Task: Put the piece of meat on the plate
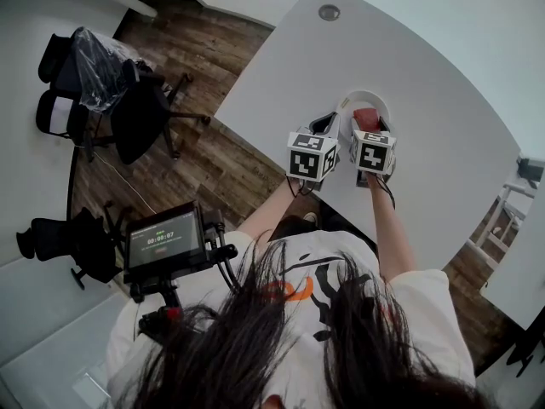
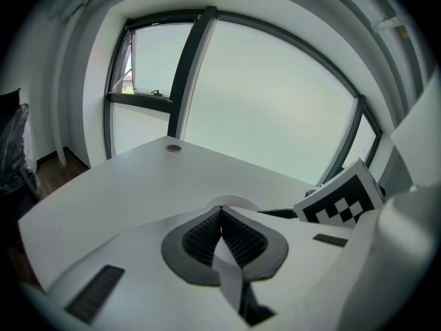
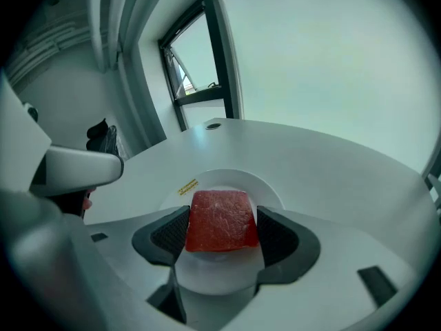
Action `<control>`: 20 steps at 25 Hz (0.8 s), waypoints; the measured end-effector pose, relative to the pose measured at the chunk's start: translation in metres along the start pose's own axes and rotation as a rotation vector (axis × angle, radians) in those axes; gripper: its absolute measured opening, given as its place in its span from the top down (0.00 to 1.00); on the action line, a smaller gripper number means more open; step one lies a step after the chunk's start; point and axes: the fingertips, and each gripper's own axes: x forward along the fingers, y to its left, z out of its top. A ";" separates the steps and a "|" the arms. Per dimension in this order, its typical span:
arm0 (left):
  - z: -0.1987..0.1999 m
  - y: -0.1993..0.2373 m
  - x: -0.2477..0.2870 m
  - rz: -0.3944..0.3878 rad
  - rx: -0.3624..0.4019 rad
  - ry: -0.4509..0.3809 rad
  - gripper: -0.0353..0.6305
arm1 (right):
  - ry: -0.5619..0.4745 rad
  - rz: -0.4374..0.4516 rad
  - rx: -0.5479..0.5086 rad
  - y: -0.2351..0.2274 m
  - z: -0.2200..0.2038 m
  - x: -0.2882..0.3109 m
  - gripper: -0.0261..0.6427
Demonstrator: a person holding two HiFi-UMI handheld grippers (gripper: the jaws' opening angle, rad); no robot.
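Observation:
A red, square-cut piece of meat (image 3: 220,220) is clamped between the ribbed dark pads of my right gripper (image 3: 222,230), which is shut on it just above a white plate (image 3: 227,182). From the head view the meat (image 1: 366,118) shows red over the plate (image 1: 364,99) on the white table, with the right gripper (image 1: 368,128) over the plate's near side. My left gripper (image 1: 327,127) sits just left of it; in its own view the left gripper (image 2: 222,234) has its pads pressed together with nothing between them, and the plate's rim (image 2: 233,202) peeks out beyond.
The curved white table (image 1: 426,83) has a round grommet (image 1: 329,12) near its far end. Its left edge drops to a wood floor with black office chairs (image 1: 128,109). A camera monitor rig (image 1: 166,241) hangs at the person's chest. Large windows (image 2: 262,95) stand behind the table.

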 end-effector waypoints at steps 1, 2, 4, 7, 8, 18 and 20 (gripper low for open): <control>0.000 0.000 0.000 0.000 0.001 -0.001 0.94 | 0.004 -0.009 -0.034 0.000 0.000 0.001 0.50; 0.000 0.000 0.000 0.001 0.002 -0.002 0.94 | 0.007 -0.016 -0.064 0.000 -0.001 0.002 0.50; 0.000 0.001 0.000 0.004 0.000 -0.003 0.94 | 0.012 -0.026 -0.100 0.000 -0.001 0.003 0.50; 0.000 0.004 0.000 0.010 -0.006 -0.004 0.94 | 0.010 -0.035 -0.129 0.001 -0.002 0.004 0.50; 0.000 0.005 0.000 0.012 -0.008 -0.004 0.94 | 0.008 -0.037 -0.137 0.001 -0.002 0.004 0.50; -0.007 0.004 -0.001 0.011 -0.008 0.008 0.94 | -0.013 -0.039 -0.152 0.001 -0.003 0.005 0.50; -0.010 0.006 -0.001 0.016 -0.007 0.015 0.94 | -0.013 -0.037 -0.154 0.001 -0.003 0.006 0.50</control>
